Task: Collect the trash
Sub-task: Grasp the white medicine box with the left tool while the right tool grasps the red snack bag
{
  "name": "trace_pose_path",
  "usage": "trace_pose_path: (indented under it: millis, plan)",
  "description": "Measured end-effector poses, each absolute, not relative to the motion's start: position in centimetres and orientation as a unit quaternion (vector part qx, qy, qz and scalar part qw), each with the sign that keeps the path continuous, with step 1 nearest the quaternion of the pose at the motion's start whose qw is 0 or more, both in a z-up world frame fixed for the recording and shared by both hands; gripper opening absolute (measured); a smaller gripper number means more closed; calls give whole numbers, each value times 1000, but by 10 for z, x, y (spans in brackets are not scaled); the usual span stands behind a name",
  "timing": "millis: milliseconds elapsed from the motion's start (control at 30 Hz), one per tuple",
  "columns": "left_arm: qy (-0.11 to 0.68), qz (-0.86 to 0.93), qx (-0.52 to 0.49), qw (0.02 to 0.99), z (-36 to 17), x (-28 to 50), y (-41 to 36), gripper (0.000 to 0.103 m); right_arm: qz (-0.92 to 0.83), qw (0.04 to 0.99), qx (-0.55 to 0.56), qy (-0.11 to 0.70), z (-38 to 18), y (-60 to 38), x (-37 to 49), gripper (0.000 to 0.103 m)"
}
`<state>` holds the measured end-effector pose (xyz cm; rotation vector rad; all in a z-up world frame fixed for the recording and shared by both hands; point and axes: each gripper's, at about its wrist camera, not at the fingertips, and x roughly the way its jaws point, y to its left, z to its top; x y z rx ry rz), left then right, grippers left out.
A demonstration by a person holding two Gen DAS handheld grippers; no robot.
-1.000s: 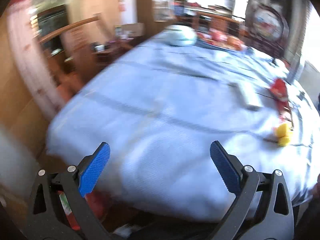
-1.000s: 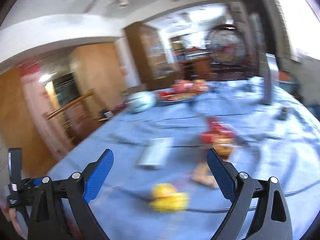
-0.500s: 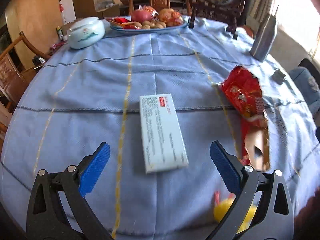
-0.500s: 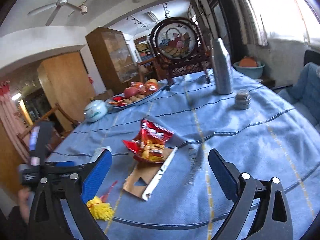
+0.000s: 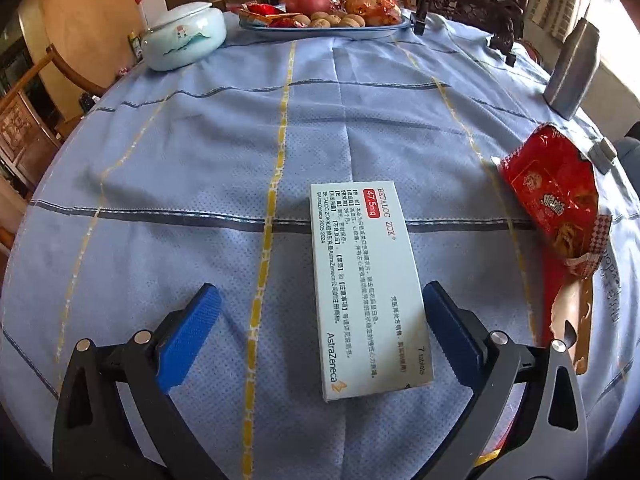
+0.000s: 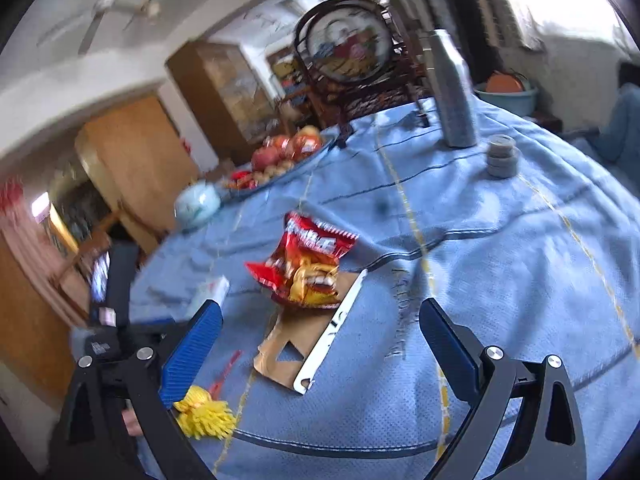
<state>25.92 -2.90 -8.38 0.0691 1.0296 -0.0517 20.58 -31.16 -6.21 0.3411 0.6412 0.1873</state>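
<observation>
Two trash pieces, medicine box (image 5: 366, 280) beside red snack bag (image 5: 556, 204), fruit tray (image 5: 324, 28) beyond

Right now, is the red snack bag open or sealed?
Open: the red snack bag lies flat, its torn top edge gaping toward the table's near side.

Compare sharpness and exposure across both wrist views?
Left wrist: sharp, print on the medicine box legible, fisheye bends the tablecloth lines. Right wrist: motion-blurred, snack bag soft, window top right blown out.
</observation>
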Motion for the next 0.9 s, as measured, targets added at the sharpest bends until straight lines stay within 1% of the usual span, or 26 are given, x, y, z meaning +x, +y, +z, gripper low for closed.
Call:
trace_pose_path:
  millis: [100,133,167,200,233,333,500,700,733,767,800,833,867,900]
  plan:
    - [494,-26,30,869,-84,259,-29,97,82,937,90,326,-54,-285,213,97]
    - [492,-20,29,870,-83,258,-28,94,87,938,69,330,-51,-276,217,97]
    - [487,-12,26,873,-81,257,-25,78,90,937,56,332,-49,-269,221,97]
    - [477,-9,22,878,-78,253,-22,65,90,937,49,335,-48,-266,224,97]
    - [470,-7,26,882,-76,250,-19,51,86,936,40,339,-47,-262,230,97]
    - [459,-18,5,888,-69,246,-10,49,85,932,29,350,-46,-256,247,97]
    - [437,-8,-36,899,-58,243,10,49,95,925,15,367,-50,-242,272,97]
    - [434,-2,-42,900,-56,242,16,49,57,924,-62,373,-68,-226,282,97]
    - [434,-5,-37,900,-56,242,14,49,53,925,-63,371,-68,-227,282,93]
    - [434,-7,-34,900,-56,241,12,49,47,926,-63,370,-69,-229,284,86]
    - [433,-9,-31,901,-56,241,11,49,49,925,-59,372,-69,-232,284,55]
    - [433,-11,-29,901,-56,241,10,49,61,924,-40,376,-68,-237,285,22]
    - [433,-13,-29,901,-56,241,9,49,69,926,-19,370,-66,-243,285,21]
    - [433,-14,-29,901,-56,241,9,49,76,931,0,358,-61,-249,283,19]
